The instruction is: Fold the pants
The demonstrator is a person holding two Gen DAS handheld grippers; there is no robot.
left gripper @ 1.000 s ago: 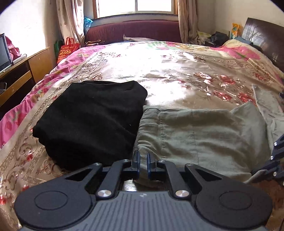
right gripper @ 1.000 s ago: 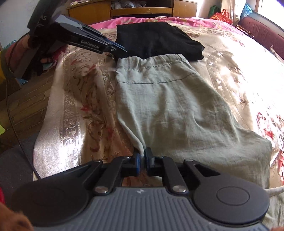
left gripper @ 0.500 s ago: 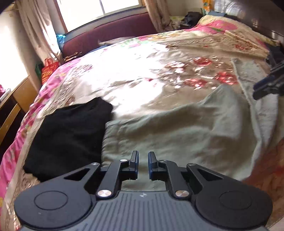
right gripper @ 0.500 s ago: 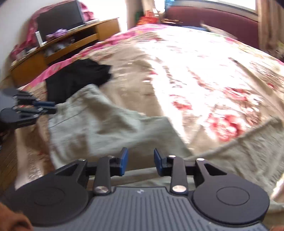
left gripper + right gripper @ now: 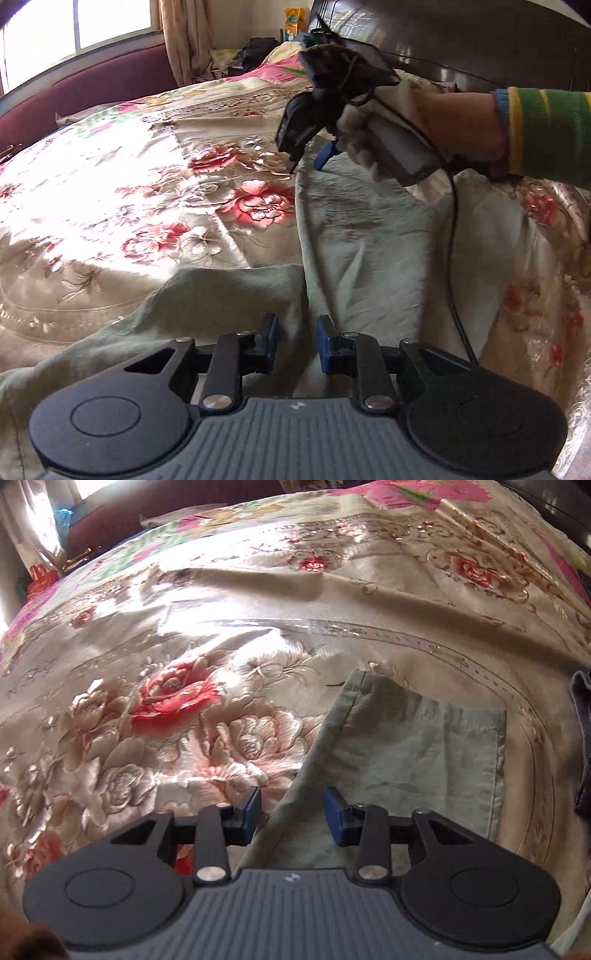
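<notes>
the grey-green pants (image 5: 354,236) lie rumpled on the floral bedspread (image 5: 147,206), legs running away to far hems. left gripper (image 5: 295,341) jaws opening, right gripper (image 5: 291,814) jaws apart, both holding nothing.

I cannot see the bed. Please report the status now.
Left gripper opening, nothing pinched. Right gripper open over the leg hem. Green pants spread on the bedspread. Nothing in the way.

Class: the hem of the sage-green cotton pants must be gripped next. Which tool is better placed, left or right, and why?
Right. The right tool is open at the pants leg edge, close to the hem. The left tool, jaws opening, sits farther up the leg.
</notes>
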